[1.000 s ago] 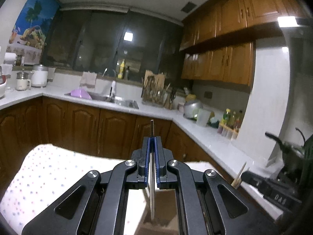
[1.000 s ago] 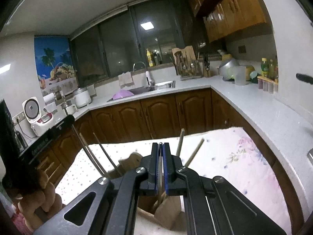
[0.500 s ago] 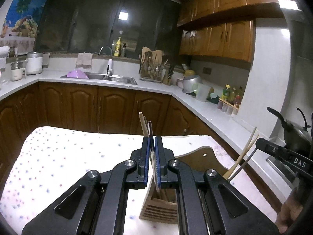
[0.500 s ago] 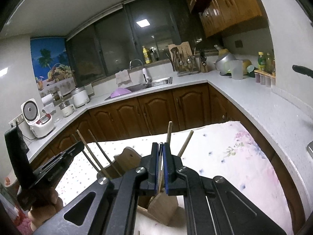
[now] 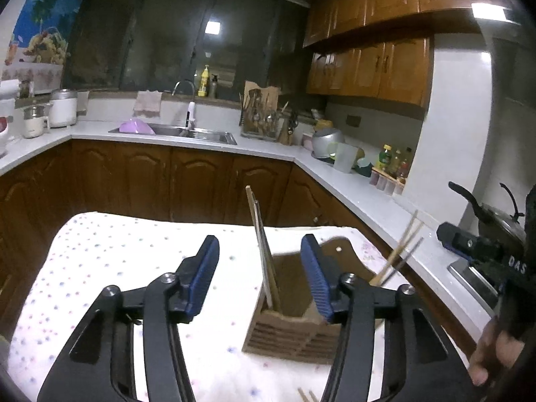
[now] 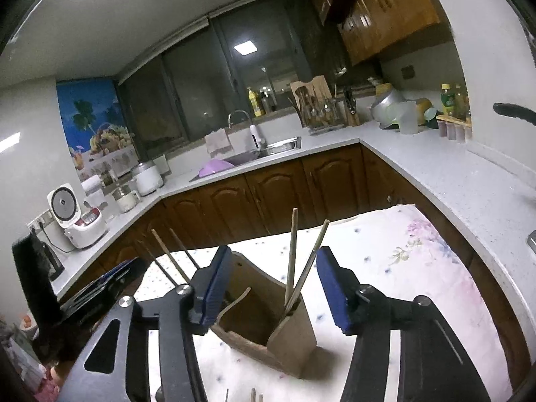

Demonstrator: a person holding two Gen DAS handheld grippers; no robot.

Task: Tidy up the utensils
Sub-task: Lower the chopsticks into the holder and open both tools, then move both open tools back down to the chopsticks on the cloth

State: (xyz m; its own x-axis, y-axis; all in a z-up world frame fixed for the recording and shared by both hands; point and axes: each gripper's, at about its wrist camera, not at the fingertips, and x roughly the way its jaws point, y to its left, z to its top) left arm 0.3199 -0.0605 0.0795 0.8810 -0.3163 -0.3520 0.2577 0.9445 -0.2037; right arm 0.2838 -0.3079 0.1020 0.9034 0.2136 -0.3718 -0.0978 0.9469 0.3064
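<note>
Chopsticks [image 5: 264,251] stand upright in a wooden holder [image 5: 288,328] on the dotted tablecloth [image 5: 117,251] — one pair at the near-left corner in the left wrist view, a second pair [image 6: 301,264] leaning in the right-hand compartment in the right wrist view. Left gripper [image 5: 259,274]: jaws spread wide, grasping nothing, its blue pads either side of the first pair without touching. Right gripper [image 6: 273,286]: likewise released, pads straddling the holder's top and the second pair. More stick tips [image 6: 254,395] show at the bottom edge — detail unclear.
</note>
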